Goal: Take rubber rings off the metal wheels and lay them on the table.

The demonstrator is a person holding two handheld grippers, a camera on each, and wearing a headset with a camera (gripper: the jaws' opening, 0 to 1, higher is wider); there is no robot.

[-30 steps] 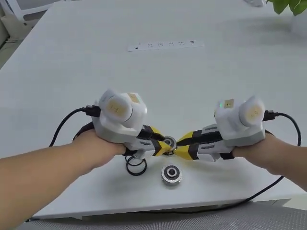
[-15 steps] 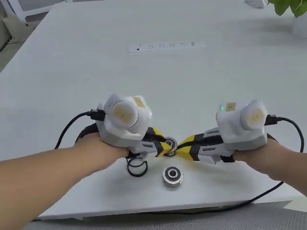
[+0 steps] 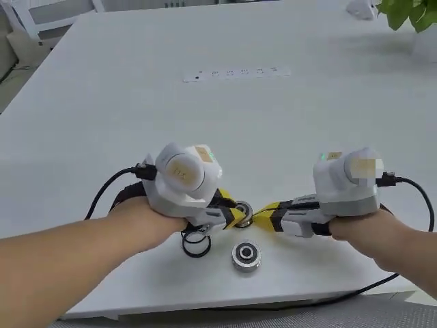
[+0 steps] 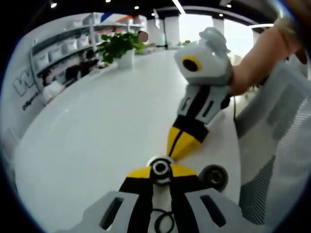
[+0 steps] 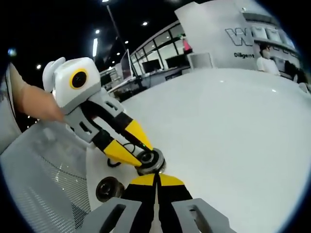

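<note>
Left tongs point(image 3: 237, 214) clamp the metal wheel point(image 4: 160, 168); right tongs point(image 3: 263, 209) closed tight, tips touching it from 3 o'clock, both horizontal.

White tabletop point(image 3: 136, 102), a few loose parts near its front edge.
A metal wheel point(image 3: 245, 255) lay flat near the front edge, with black rubber rings point(image 3: 195, 244) just beside it on the left. A white power strip point(image 3: 237, 72) sat well apart toward the far side, and a potted plant point(image 3: 408, 12) stood at the far right corner.
</note>
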